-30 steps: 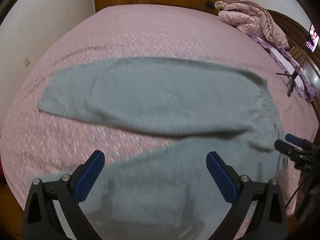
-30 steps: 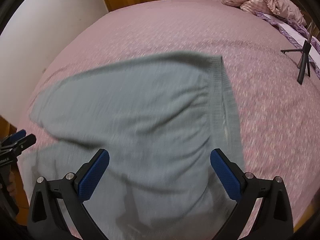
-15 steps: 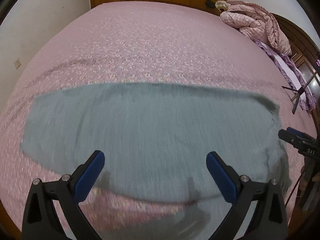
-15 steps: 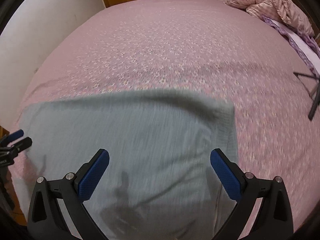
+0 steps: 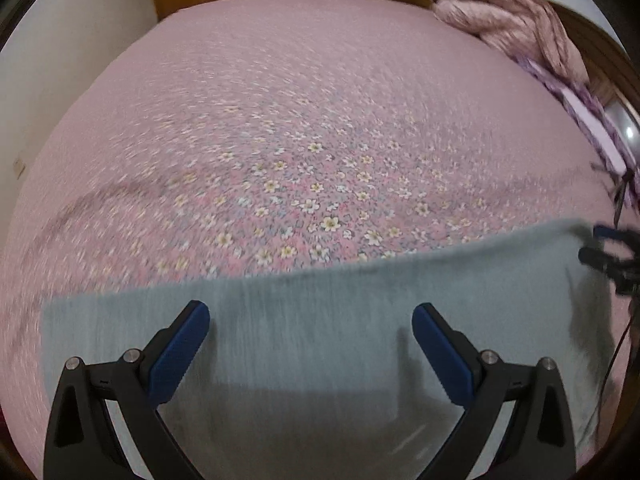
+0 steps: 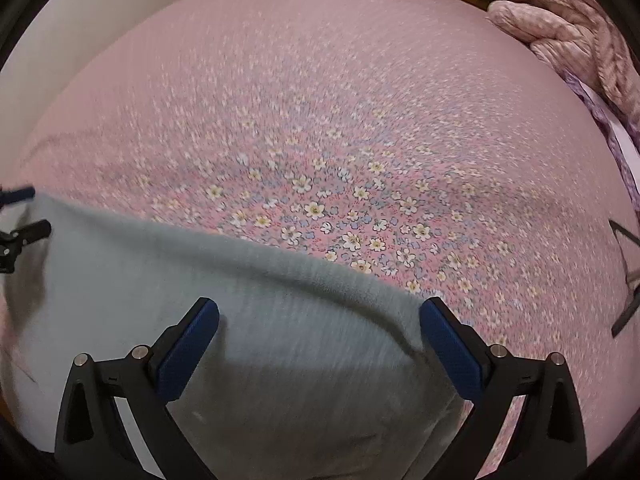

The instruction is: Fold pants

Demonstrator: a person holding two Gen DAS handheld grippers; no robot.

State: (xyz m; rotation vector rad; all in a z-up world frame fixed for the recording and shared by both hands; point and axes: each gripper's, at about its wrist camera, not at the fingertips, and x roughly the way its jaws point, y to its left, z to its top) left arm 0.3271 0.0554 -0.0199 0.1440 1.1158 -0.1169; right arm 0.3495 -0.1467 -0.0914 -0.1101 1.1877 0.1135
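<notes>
One bed [image 5: 304,92], the largest thing in view, covered by a pink sheet with small flowers; it fills both wrist views. Motion blur across most of each picture.

One pair of pants [image 5: 320,344], grey-green, lying flat on the near part of the bed, the long straight far edge running side to side. In the right wrist view the pants [image 6: 248,320] slope down from left to right, with a corner ending just beside the right-hand pad.

One pink quilt [image 5: 508,28], bunched at the far right corner of the bed, well apart from the pants.

One black stand [image 6: 624,276] at the right edge of the right wrist view, on the bed; blurred.

Two tongs. Left tongs [image 5: 311,340]: blue pads spread wide, nothing between them but pants fabric lying below. The pants pass under and beyond both pads; whether the pads touch the cloth, cannot tell. Right tongs [image 6: 319,334]: pads likewise wide apart, over the pants, the fabric edge near the right pad.

Each tongs shows in the other's view as a small dark shape at the end of the pants: right one [image 5: 608,256], left one [image 6: 20,220].
</notes>
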